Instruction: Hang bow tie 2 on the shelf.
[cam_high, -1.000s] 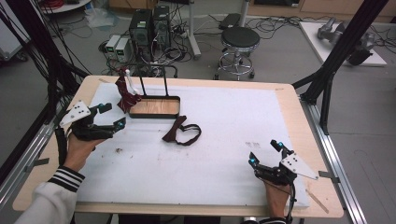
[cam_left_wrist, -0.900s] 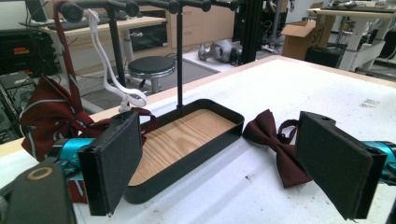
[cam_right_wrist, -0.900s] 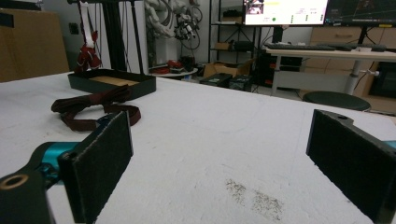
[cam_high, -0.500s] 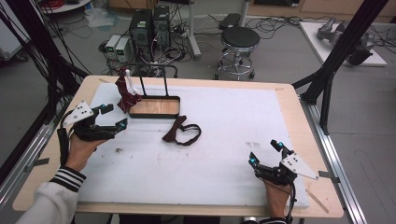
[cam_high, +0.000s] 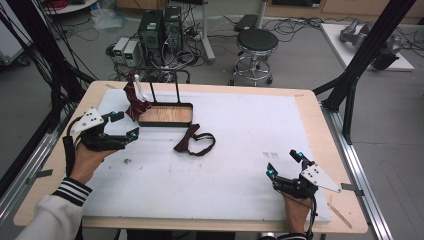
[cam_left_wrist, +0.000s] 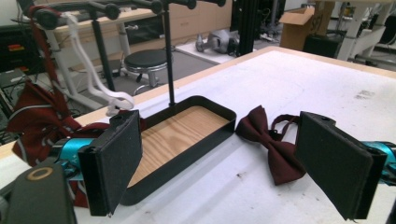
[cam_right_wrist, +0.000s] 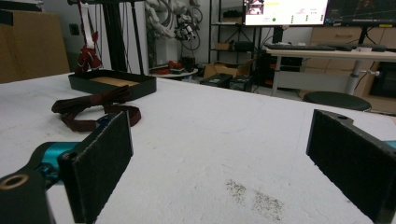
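Note:
A dark red bow tie (cam_high: 192, 142) with its strap looped lies flat on the white table cover, just right of a black tray (cam_high: 165, 124) with a wooden floor. In the left gripper view the bow tie (cam_left_wrist: 273, 149) rests beside the tray's (cam_left_wrist: 187, 154) corner. My left gripper (cam_high: 126, 125) hovers open at the tray's left end; its jaws (cam_left_wrist: 222, 140) stand wide apart with nothing between them. My right gripper (cam_high: 283, 163) is open near the front right of the table, far from the bow tie (cam_right_wrist: 93, 109), and its jaws (cam_right_wrist: 224, 126) are empty.
A black rod rack (cam_high: 162, 82) rises from the tray's back. From it hang a dark red patterned tie (cam_high: 134, 100) and a white strap (cam_left_wrist: 91, 65). A stool (cam_high: 256, 42) and computer boxes (cam_high: 160, 30) stand on the floor beyond the table's far edge.
My left gripper has drifted slightly right, toward the tray. The right gripper and the bow tie have stayed where they were.

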